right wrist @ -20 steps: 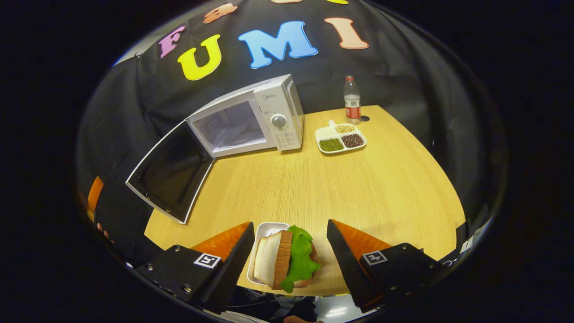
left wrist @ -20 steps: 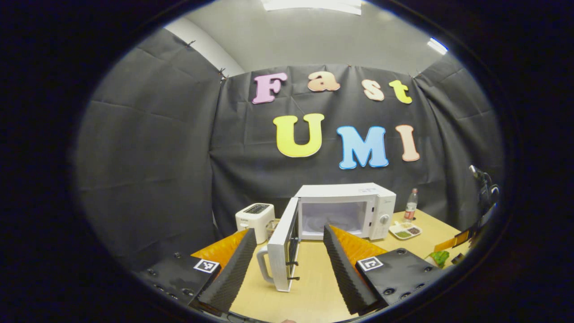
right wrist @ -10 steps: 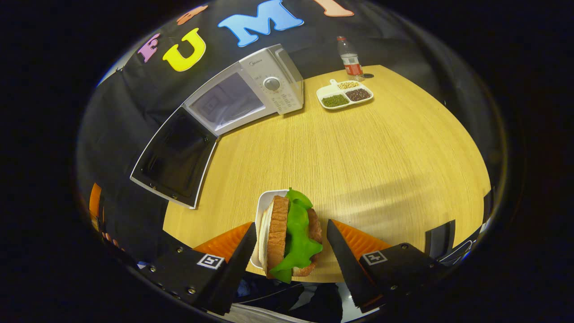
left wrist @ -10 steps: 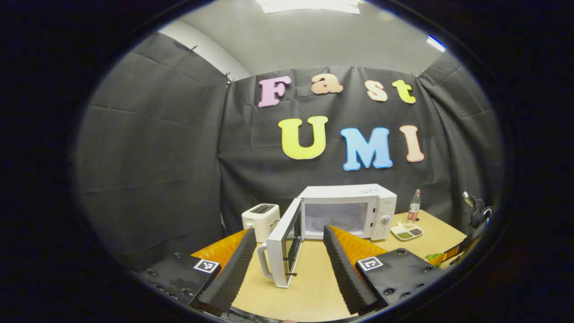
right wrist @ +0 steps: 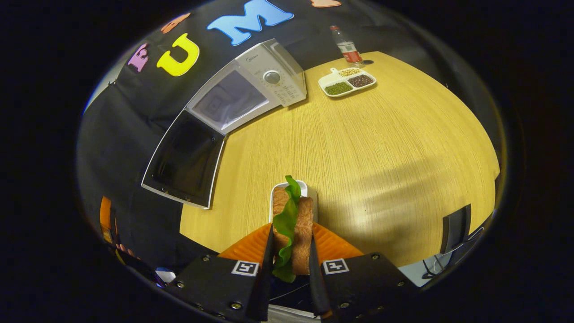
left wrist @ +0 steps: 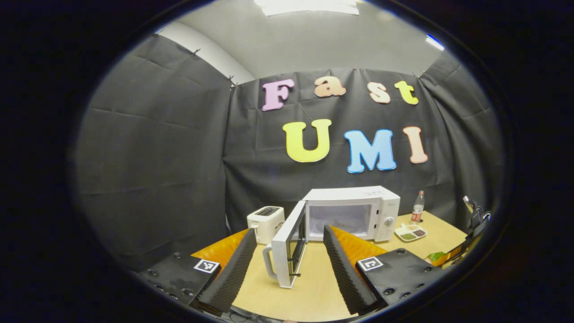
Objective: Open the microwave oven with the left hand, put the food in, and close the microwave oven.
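Your right gripper pinches the sandwich on both sides; your left gripper is spread, facing the microwave's open door.

the left gripper sits at the bottom of the left gripper view, its two fingers spread wide apart with nothing between them. beyond them, on a light wooden table, a white microwave oven stands against the black cloth wall. its door hangs open toward the camera, handle on the near edge, and the lit cavity shows inside. a white toaster stands just left of the door. to the right of the oven are a small divided dish and, behind it, a plastic bottle standing upright.
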